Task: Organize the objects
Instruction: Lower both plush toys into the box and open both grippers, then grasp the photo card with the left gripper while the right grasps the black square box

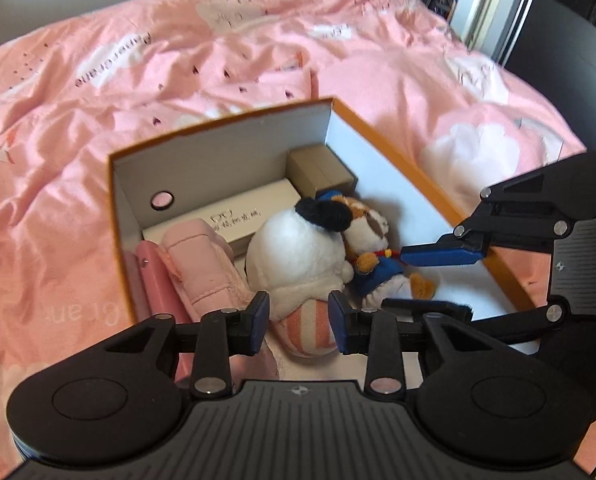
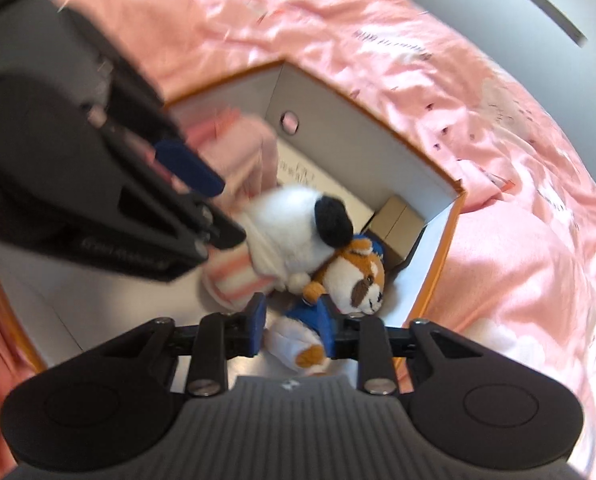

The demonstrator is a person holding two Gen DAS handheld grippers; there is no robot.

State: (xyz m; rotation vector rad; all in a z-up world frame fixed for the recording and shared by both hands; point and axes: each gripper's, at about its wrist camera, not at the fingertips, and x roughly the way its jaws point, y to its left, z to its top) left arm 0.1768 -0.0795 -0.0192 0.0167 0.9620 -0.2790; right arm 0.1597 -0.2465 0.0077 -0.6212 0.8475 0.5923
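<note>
**Left wrist view: two plush toys in the orange box**

An orange-rimmed box (image 1: 430, 184) is seen on a pink bedspread (image 1: 97, 92). At frame centre, a white plush (image 1: 298, 248) is lodged beside a fox plush (image 1: 372, 240). The left gripper (image 1: 298, 322) is held part open above the white plush's striped foot, nothing gripped. In the right wrist view, the right gripper (image 2: 291, 326) is set astride the fox plush's blue coat; actual contact cannot be told.

A bed (image 1: 97, 128) covered with a rumpled pink quilt (image 1: 398, 88), printed with white patches and small dark marks, carries everything. Directly on the quilt sits an open orange-edged cardboard box (image 1: 430, 184), its white inner walls showing.
</note>
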